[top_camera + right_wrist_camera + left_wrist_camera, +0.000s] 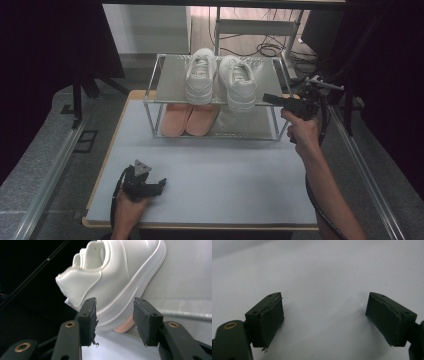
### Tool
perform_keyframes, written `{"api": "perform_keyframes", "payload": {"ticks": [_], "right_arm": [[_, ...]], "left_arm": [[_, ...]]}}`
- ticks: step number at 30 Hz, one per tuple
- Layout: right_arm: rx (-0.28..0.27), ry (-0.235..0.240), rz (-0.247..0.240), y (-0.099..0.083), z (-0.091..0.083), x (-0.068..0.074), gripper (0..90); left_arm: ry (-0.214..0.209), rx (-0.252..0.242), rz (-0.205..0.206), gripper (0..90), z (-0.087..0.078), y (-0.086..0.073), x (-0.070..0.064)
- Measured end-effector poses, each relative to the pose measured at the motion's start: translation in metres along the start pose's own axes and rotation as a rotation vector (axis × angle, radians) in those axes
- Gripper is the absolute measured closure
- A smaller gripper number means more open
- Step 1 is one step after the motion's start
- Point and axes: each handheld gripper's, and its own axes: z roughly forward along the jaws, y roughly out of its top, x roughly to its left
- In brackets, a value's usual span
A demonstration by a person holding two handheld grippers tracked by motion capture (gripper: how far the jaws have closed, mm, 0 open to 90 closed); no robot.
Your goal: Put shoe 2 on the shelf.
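Surface (pixel 210 190): pale grey, metal shoe rack (pixel 167 82) at the far end
White sneaker (pixel 239 82): on the rack's top shelf, right one of the pair
Right claw (pixel 113 315): jaws apart, just short of the sneaker's heel, not touching
Left claw (pixel 324 317): wide apart, low over bare surface, well away

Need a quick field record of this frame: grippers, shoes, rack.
right gripper: open, at heel of right white shoe, not gripping
left gripper: open, low over the table
top shelf: two white shoes, heels toward the person
lower shelf: pink pair
rack: metal frame, at table's far edge
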Motion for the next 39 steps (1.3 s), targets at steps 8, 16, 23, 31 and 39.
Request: {"api": "perform_keyframes", "payload": {"ticks": [8,16,23,31,39], "right_arm": [[0.016,0.0,-0.064,-0.025,-0.002,-0.004,52.3],[0.022,-0.006,-0.153,-0.036,0.003,0.005,69.6],[0.034,-0.027,-0.191,-0.036,0.014,0.016,86.6],[0.042,-0.023,-0.197,-0.04,0.032,0.021,89.6],[0.046,-0.021,-0.196,-0.039,0.035,0.019,89.6]], "left_arm": [[0.0,-0.001,-0.001,14.7,0.0,0.0,0.0],[-0.001,0.001,0.001,14.7,0.0,0.0,0.0],[-0.001,0.001,0.001,14.7,0.0,0.0,0.0],[-0.001,0.002,-0.001,14.7,0.0,0.0,0.0],[0.0,0.001,-0.002,14.8,0.0,0.0,0.0]]}}
